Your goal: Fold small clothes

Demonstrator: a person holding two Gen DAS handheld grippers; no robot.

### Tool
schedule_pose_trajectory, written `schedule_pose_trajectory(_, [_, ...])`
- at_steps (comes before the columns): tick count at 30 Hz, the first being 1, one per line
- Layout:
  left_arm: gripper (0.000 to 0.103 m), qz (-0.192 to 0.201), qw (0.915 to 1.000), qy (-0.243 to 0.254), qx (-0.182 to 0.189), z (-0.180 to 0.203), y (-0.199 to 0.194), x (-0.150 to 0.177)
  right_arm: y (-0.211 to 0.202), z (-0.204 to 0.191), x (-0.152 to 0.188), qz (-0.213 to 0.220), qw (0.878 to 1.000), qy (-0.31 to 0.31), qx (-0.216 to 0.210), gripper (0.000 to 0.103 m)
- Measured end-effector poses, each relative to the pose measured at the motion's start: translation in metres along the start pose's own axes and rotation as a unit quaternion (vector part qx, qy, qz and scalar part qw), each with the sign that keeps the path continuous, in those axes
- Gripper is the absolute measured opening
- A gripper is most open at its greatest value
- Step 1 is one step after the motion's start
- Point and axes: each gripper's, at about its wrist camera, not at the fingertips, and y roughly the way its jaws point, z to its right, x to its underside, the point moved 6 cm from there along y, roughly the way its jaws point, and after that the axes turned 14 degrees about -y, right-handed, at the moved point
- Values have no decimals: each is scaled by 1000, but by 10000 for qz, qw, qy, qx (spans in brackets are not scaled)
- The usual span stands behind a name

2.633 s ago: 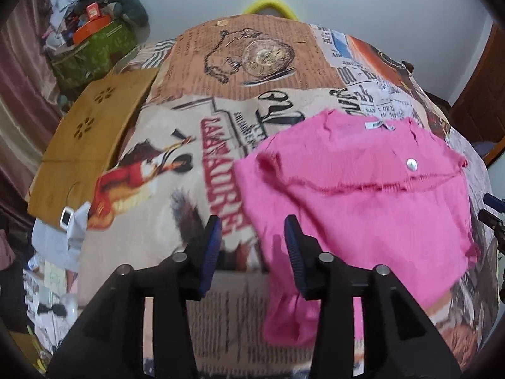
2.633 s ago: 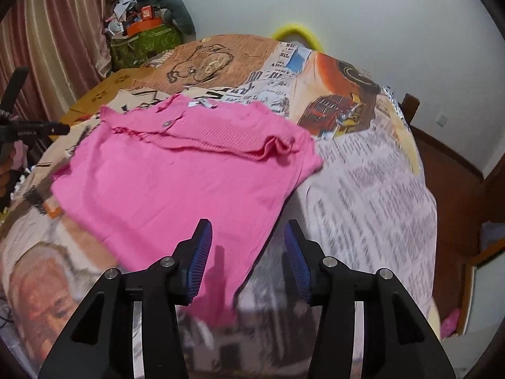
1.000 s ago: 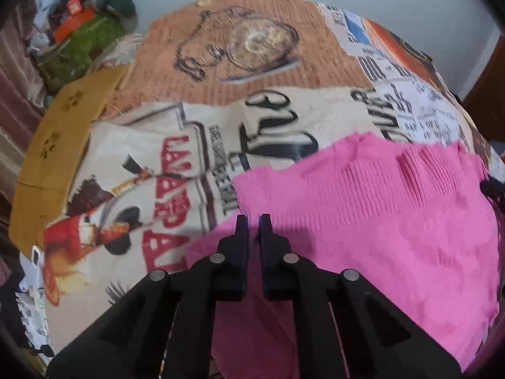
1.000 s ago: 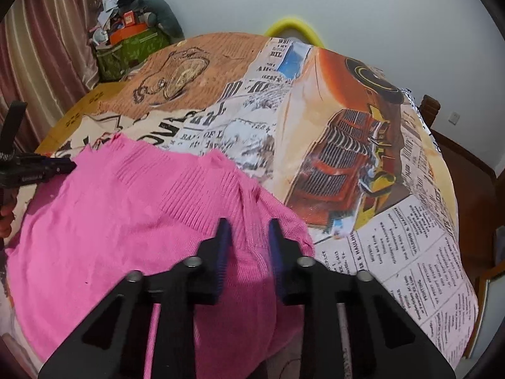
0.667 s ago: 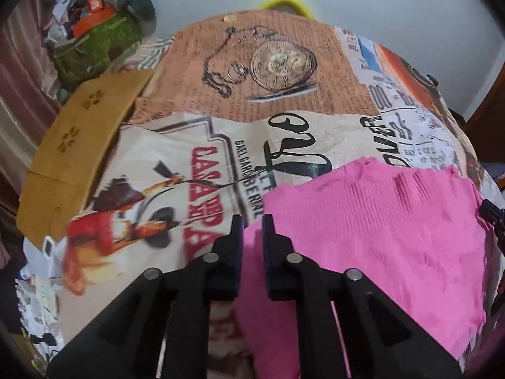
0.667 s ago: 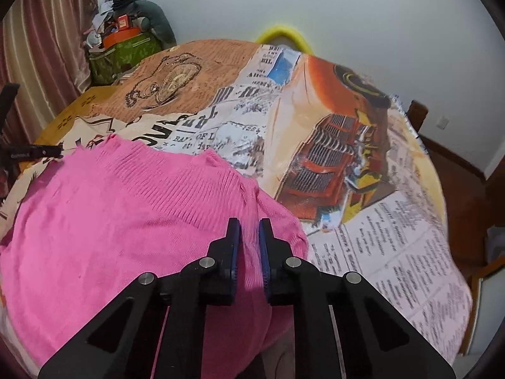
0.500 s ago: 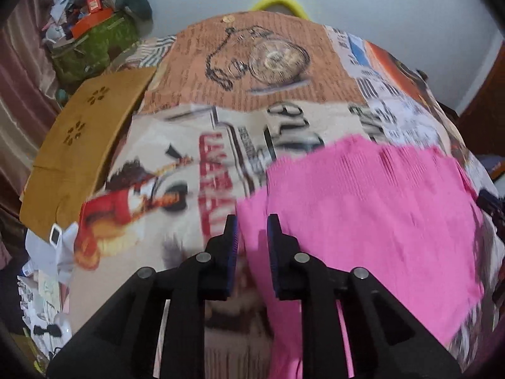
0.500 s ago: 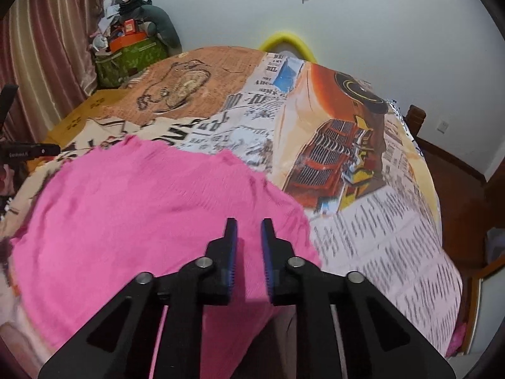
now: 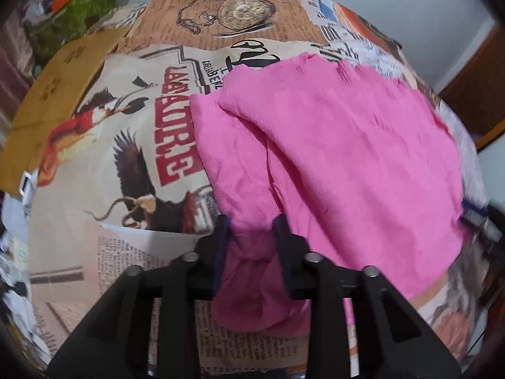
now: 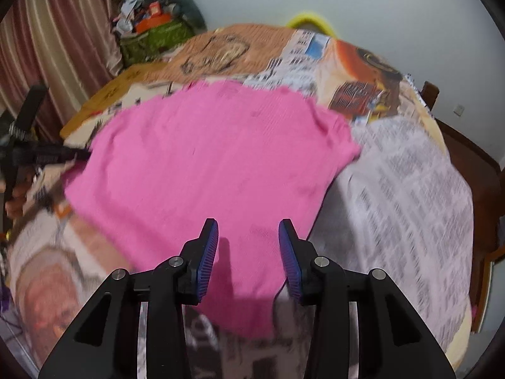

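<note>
A pink knit garment (image 9: 341, 145) lies on a table covered with a printed newspaper-pattern cloth (image 9: 132, 132). It is folded over on itself, with a lower layer showing along its left side. My left gripper (image 9: 251, 232) is open, its jaws spread around a bunched fold at the garment's near left corner. In the right wrist view the same garment (image 10: 214, 161) spreads flat. My right gripper (image 10: 248, 232) is open and empty just above the garment's near edge. The left gripper also shows at the far left of that view (image 10: 47, 154).
A brown wooden board (image 9: 53, 94) lies at the table's left side. A green bag with clutter (image 10: 154, 38) and a striped curtain (image 10: 56, 41) stand at the back left. A yellow rim (image 10: 311, 20) shows behind the table. A wooden chair (image 10: 473, 158) stands at the right.
Both grippers were shut on the garment's edge and have opened. They have drawn back toward the near side, and the folded garment now rests on the table.
</note>
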Motion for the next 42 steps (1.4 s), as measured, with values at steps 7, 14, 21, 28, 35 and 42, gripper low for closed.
schedule_pose_trajectory(7, [34,357,9992,-167,111,0,-28,-12,8,-9,14,-204,9998,-47,-14,36])
schedule_pose_trajectory(14, [34,201,9992,53,349,10,-24,-3,9,-12,16,-192,9998,-77,11,37])
schedule_pose_trajectory(21, [17,134,9996,226,63,17,1,7,9,-13,19,-163,9999,-28,-33,38])
schedule_pose_trajectory(28, [2,643,9977,210,96,10,-31,6,9,-14,20,-141,9999,22,-62,38])
schedule_pose_trajectory(35, [2,560,9980,-277,-37,-23,-37,7,9,-14,20,-139,9999,22,-57,38])
schedule_pose_trajectory(42, [6,238,9984,-511,2,-33,-25,20,9,-15,20,-173,9998,14,-6,39])
